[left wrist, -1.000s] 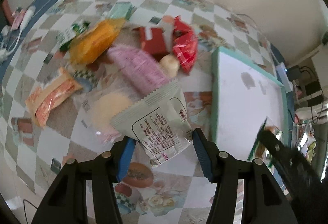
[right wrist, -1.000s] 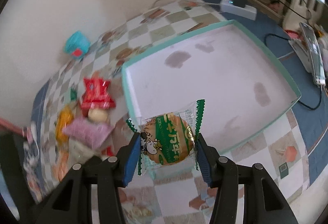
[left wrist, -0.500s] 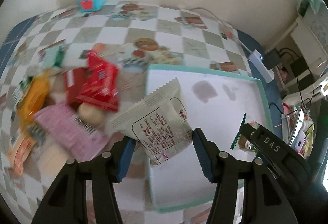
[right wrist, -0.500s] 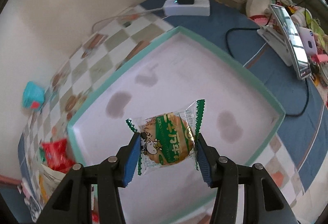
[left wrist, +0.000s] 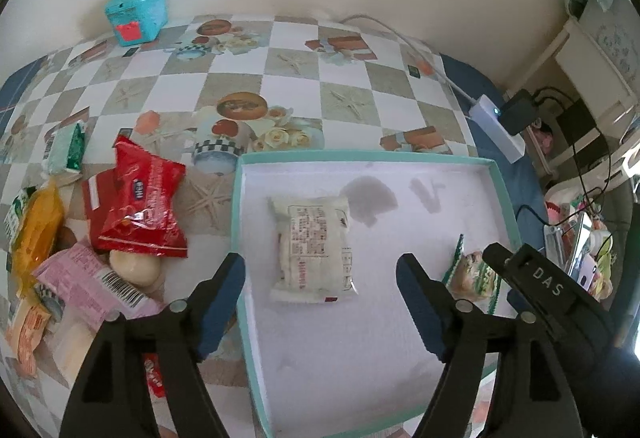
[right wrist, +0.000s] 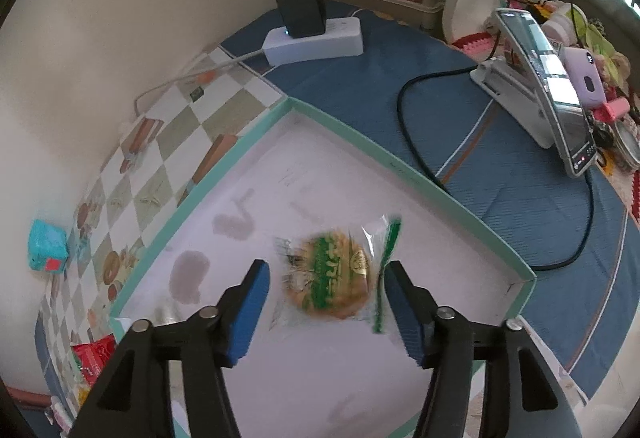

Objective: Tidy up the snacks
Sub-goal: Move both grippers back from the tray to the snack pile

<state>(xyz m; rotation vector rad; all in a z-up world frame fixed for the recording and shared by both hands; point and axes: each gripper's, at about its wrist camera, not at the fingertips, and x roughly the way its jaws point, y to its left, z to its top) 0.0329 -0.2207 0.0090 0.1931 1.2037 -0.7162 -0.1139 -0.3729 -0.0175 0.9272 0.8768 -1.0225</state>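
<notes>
A shallow white tray with a teal rim (left wrist: 236, 222) sits on a checked tablecloth (left wrist: 352, 101) and now holds two snacks. A pale cream packet with printed text (left wrist: 312, 250) lies flat near the tray's middle. A clear-wrapped round biscuit with green lettering (right wrist: 330, 286) lies a little apart from it, toward the tray's right side; it is blurred, so whether it has fully settled cannot be told. The left gripper (left wrist: 320, 298) hangs over the cream packet with its blue jaws opening, wide apart and touching nothing. The right gripper (right wrist: 324, 302) is opening too, the biscuit lying between its jaws but free of the pads. Left of the tray, outside it, a heap of snacks waits: a red foil packet (left wrist: 144, 201), a pink packet (left wrist: 92, 290), an orange packet (left wrist: 36, 230), a small green-and-white packet (left wrist: 68, 145) and several more. Judged from this, sorting has only begun, with most snacks left to move.
</notes>
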